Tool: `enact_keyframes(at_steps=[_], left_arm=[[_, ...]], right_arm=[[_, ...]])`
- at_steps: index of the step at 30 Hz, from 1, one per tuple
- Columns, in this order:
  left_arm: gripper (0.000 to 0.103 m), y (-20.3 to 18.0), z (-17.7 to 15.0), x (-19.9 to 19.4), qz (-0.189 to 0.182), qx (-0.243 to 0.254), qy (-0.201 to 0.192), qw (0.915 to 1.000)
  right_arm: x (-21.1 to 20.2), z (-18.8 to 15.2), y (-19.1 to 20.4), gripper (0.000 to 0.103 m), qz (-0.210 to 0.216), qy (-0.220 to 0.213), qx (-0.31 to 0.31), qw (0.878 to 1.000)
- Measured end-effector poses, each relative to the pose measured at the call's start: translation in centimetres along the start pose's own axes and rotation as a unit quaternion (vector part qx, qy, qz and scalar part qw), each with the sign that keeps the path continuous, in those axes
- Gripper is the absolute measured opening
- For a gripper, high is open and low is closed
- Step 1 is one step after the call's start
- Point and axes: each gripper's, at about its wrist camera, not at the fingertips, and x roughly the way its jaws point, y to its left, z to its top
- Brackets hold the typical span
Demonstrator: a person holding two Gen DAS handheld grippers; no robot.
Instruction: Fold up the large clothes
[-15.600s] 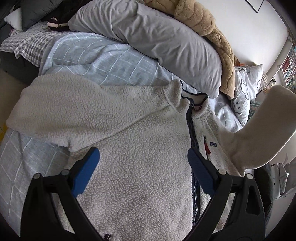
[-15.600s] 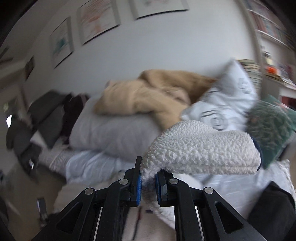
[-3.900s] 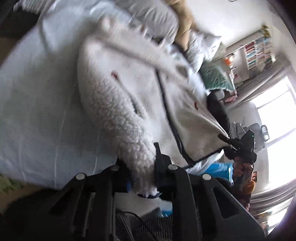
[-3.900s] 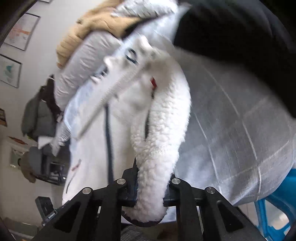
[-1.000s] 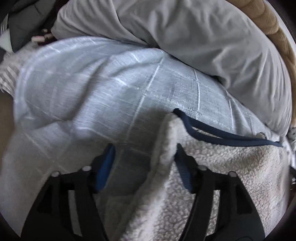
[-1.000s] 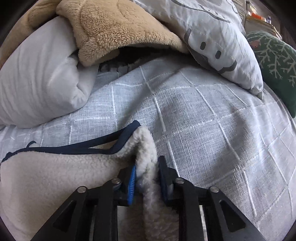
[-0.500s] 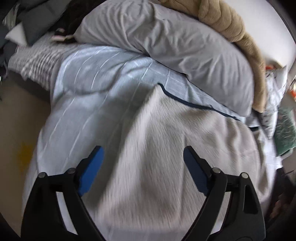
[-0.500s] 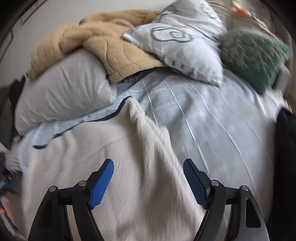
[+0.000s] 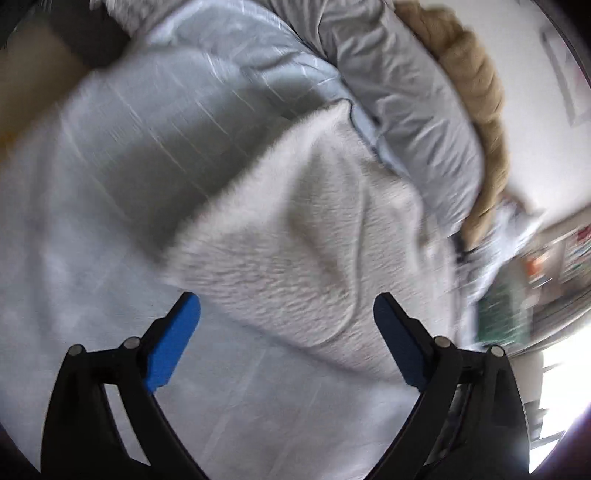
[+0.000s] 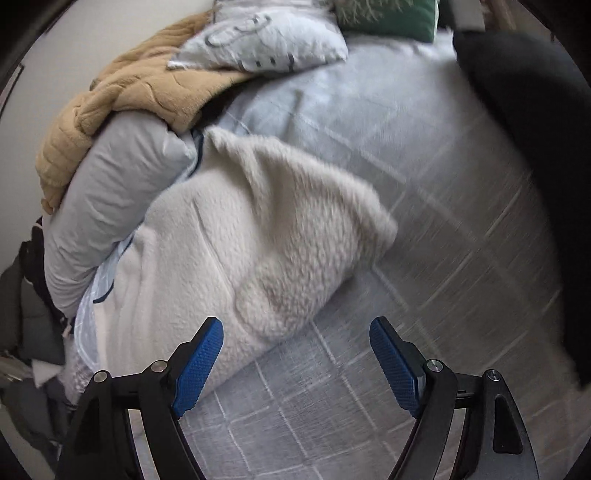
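Note:
A cream fleece jacket (image 9: 295, 236) lies folded over on the grey checked bedspread (image 9: 122, 155), its navy-trimmed hem toward the pillows. It also shows in the right wrist view (image 10: 240, 251). My left gripper (image 9: 286, 332) is open and empty, held above the jacket's near edge. My right gripper (image 10: 295, 354) is open and empty, above the bedspread (image 10: 424, 229) just off the jacket's near right corner. Both views are blurred by motion.
A grey pillow (image 9: 399, 85) and a tan blanket (image 10: 122, 96) are piled at the head of the bed. A white printed pillow (image 10: 266, 37) and a green cushion (image 10: 388, 14) lie beyond. A dark garment (image 10: 535, 129) sits at the right.
Both grippers have pulled back from the jacket and swung sideways. They let go of the hem about a second ago and stay open.

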Motion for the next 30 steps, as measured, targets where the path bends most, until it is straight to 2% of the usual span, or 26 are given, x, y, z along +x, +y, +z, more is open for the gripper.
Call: enact_keyframes(at_steps=[1,2,5,8,11,12,13,15,17,19,24,28,30], left_arm=[[0.091,1.1,-0.1,1.2,-0.013,-0.031,0.001,0.9994],[0.086,1.8,-0.2,2.1,-0.01,-0.054,-0.002,0.9985],[0.079,3.1,-0.4,4.2,-0.023,-0.099,-0.012,0.9948],[0.071,4.0,-0.8,5.8,-0.064,-0.134,-0.023,0.9886],[0.064,4.5,-0.6,6.5,-0.089,-0.163,-0.035,0.982],[0.055,4.8,-0.6,6.7,-0.098,-0.174,-0.036,0.9791],[0.048,5.1,-0.6,7.0,-0.112,-0.186,-0.035,0.9755],[0.037,4.8,-0.4,6.7,-0.123,-0.195,-0.033,0.9725],[0.034,3.9,0.3,5.7,-0.121,-0.177,-0.037,0.9761],[0.033,2.9,1.0,4.3,-0.126,-0.161,-0.039,0.9781],[0.033,1.8,2.1,-1.5,-0.127,-0.112,-0.04,0.9848],[0.033,2.7,1.3,-5.1,-0.091,-0.054,-0.024,0.9941],[0.033,4.5,0.6,-6.4,-0.074,-0.055,-0.006,0.9957]], right_arm=[[0.9,0.2,-0.3,0.083,0.011,0.004,0.005,1.0],[1.3,0.3,-0.5,0.083,0.018,-0.002,0.009,1.0],[2.9,0.7,-1.3,0.083,0.031,-0.014,0.028,0.999],[4.3,1.1,-1.8,0.076,0.053,-0.018,0.034,0.998],[6.1,1.8,-2.1,0.068,0.081,-0.021,0.022,0.996],[6.5,2.0,-2.3,0.064,0.088,-0.021,0.023,0.996],[6.7,2.1,-2.6,0.052,0.094,-0.021,0.027,0.995],[6.9,2.3,-2.9,0.034,0.105,-0.024,0.03,0.994],[6.2,2.2,-2.1,0.027,0.097,-0.037,0.014,0.995],[4.5,2.0,0.1,0.025,0.06,-0.052,-0.035,0.996],[-0.5,0.9,2.2,0.025,0.065,-0.048,-0.054,0.995],[-4.9,-2.4,3.3,0.026,0.047,-0.031,-0.073,0.996],[-5.6,-4.5,3.3,0.027,0.036,-0.01,-0.09,0.995]])
